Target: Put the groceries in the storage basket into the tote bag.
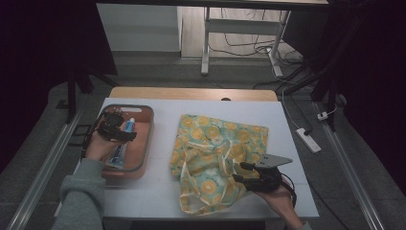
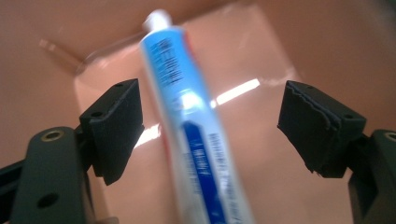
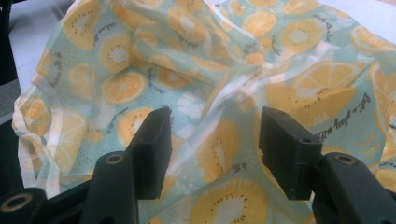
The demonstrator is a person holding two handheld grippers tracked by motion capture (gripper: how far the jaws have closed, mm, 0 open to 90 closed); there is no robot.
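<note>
A blue and white toothpaste tube (image 1: 128,125) lies in a salmon-coloured tray (image 1: 143,110) at the table's left. My left gripper (image 1: 119,132) hangs over the tray with its jaws pointing down into it. In the left gripper view the tube (image 2: 187,126) runs lengthwise between the wide-open jaws of the left gripper (image 2: 210,100), nearer the left jaw, with the tray floor (image 2: 289,51) behind it. A crumpled drawstring bag (image 1: 215,139) printed with lemon slices lies mid-table. My right gripper (image 1: 239,172) rests at its near right edge. Its jaws (image 3: 215,116) stand open over the cloth (image 3: 187,56).
The white table top (image 1: 163,191) has a wooden strip along its far edge. A power strip (image 1: 308,139) and cables lie on the floor to the right. Desk legs stand beyond the table.
</note>
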